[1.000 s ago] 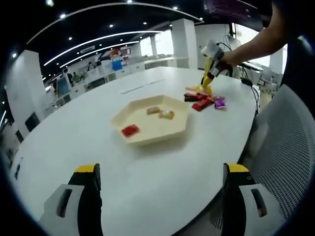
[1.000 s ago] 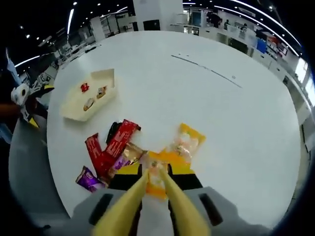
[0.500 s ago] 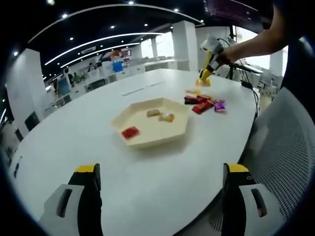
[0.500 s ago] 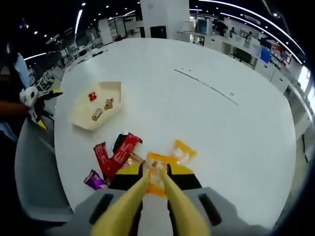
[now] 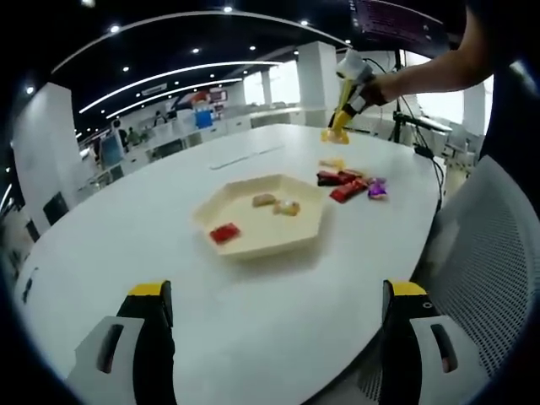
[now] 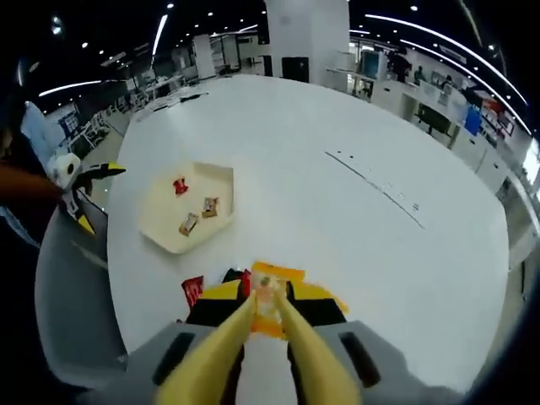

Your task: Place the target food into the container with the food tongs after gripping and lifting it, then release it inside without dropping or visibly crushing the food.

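On the white table, left gripper view:
Table: a big white oval table (image 5: 169,253) in a lit office hall.
Left gripper: its two jaws (image 5: 274,337) rise from the bottom of the view, spread wide apart with nothing between them, above the table's near edge.
Tray: a cream six-sided tray (image 5: 253,240) lies near the middle of the table; inside are a red snack (image 5: 224,233) and two small wrapped snacks (image 5: 277,203).
Loose snacks: a small heap of red, dark and purple packets (image 5: 348,181) lies beyond the tray, well apart from it, toward the right.
Right gripper: held by a person's hand (image 5: 381,84) at the upper right, above the table; its yellow tongs (image 5: 342,112) point down and an orange packet (image 5: 333,135) hangs at their tips, clear of the table.
Chair: a grey mesh chair (image 5: 481,270) stands at the table's right edge.

Above the table, right gripper view:
Right gripper: the yellow tongs (image 6: 268,314) are squeezed together on the orange packet (image 6: 272,295), high over the table.
Tray: the cream tray (image 6: 160,224) lies ahead and to the left, with three snacks in it.
Loose snacks: the red packets (image 6: 192,291) peek out just left of the gripper body.
Left gripper: at the left edge, beside the chair (image 6: 72,312), its yellow tips (image 6: 94,194) spread apart.
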A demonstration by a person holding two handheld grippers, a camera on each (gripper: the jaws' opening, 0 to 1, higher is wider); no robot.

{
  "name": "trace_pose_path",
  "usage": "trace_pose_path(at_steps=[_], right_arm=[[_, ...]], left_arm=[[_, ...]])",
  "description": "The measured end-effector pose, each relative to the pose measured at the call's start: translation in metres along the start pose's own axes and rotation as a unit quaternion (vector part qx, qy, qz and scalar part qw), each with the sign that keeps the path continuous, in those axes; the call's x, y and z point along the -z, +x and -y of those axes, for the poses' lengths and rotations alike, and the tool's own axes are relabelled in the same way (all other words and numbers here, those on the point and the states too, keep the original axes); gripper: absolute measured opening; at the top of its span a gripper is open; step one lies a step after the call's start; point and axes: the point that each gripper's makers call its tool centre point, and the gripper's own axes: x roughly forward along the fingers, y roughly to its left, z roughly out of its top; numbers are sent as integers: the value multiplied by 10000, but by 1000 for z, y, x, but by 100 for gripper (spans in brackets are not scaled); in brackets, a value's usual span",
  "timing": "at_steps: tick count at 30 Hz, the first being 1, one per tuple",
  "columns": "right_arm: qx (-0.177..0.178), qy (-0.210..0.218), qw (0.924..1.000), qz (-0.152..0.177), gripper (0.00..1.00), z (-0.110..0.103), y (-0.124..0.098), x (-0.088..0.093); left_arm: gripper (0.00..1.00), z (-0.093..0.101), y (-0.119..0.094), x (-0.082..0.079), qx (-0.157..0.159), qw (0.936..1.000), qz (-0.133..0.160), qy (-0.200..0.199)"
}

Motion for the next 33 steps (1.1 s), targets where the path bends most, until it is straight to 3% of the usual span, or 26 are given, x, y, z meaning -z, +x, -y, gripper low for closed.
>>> trace_pose_path(at_steps=[7,21,33], right_arm=[[-266,-304,9991,97,18,-26,16,-36],[-876,-716,9926,447,19,-90,53,-124],[-1139,-1029,9870,473,19,-123,79,-165]], left_arm=[[99,0,0,-1,-11,10000,-14,10],[99,-2,-1,-1,-88,10000,-6,29],[99,-2,0,0,-91,10000,-32,20]])
